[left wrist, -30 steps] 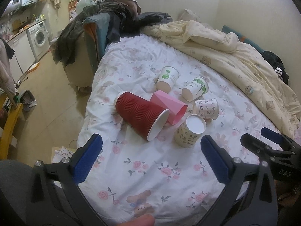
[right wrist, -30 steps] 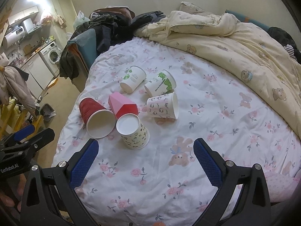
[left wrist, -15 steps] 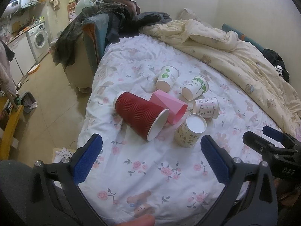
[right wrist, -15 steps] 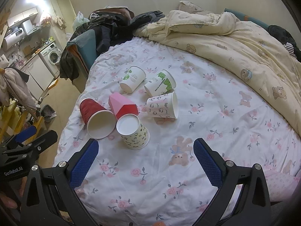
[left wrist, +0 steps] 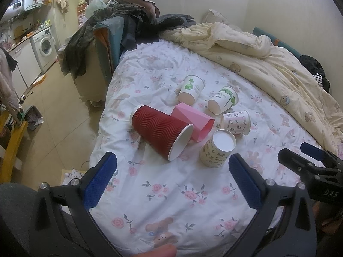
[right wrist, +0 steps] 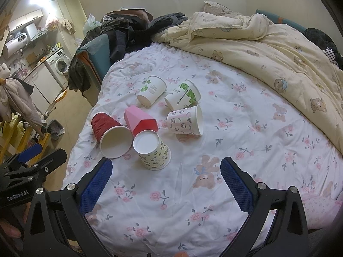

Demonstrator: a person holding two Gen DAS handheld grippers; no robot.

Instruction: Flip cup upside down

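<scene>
Six cups lie clustered on the bed (left wrist: 171, 192), on its white floral sheet, and only one looks finished. The yellow-patterned paper cup (left wrist: 216, 150) stands with its white base up and its mouth down on the sheet, so by the look of it that one is already flipped. It serves as the landmark for the rest.

Just left of it, as the left wrist view shows, the red ripple cup (left wrist: 160, 130) lies on its side with its open mouth toward the camera, its rim close to the yellow-patterned cup. Behind and between them lies the pink faceted cup (left wrist: 193, 122), also on its side and touching the red one. Beyond the yellow-patterned cup, slightly right, the small cartoon-print cup (left wrist: 236, 122) lies on its side. Farther back are the green-tree cup (left wrist: 224, 102) and the green-sprout cup (left wrist: 190, 90), both tipped over.

The left tool (left wrist: 171, 180) hangs over the sheet on the near side of the cluster with its blue pads spread wide and nothing between them. The right tool (right wrist: 166, 182) is likewise wide and empty, near the yellow-patterned cup but not touching it.

Judging from this, one cup is done and five remain on their sides; no grasp is under way. The red ripple cup seems the likeliest next pick.
</scene>
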